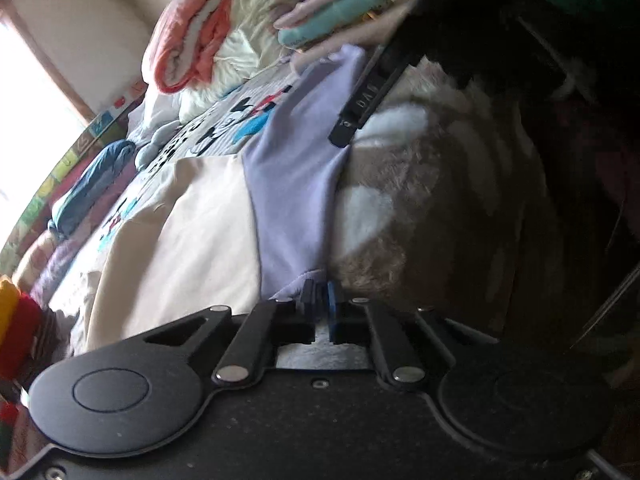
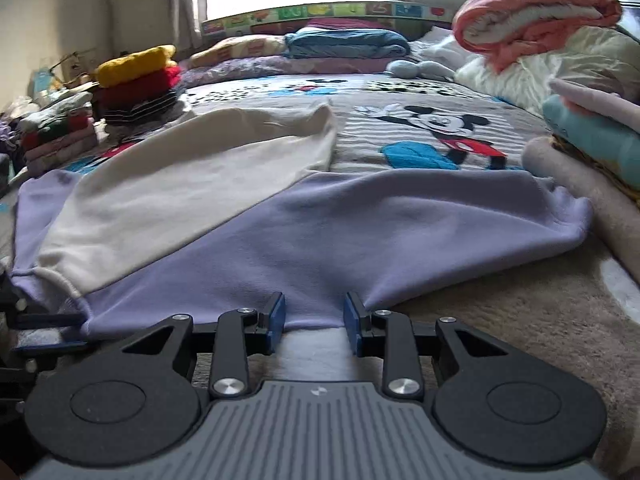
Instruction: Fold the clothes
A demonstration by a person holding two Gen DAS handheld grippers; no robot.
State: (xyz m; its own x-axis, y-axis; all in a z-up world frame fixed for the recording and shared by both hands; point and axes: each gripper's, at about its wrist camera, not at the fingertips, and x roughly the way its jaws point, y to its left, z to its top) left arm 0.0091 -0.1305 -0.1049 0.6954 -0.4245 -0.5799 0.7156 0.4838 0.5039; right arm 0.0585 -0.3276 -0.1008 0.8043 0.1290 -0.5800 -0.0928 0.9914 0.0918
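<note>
Two grippers are at the near hem of a lilac-and-cream garment [image 2: 248,208] lying flat on the cartoon-print bedspread [image 2: 420,104]. The left gripper [image 1: 322,292] has its jaws pinched together on the lilac hem at 12 o'clock of its body; the right gripper [image 2: 315,316] has its blue pads partly apart with the hem between them, and contact cannot be confirmed. Folded stacks [image 2: 132,84] sit at 10 o'clock of the garment, a rolled coral blanket [image 2: 532,12] at 2 o'clock.
</note>
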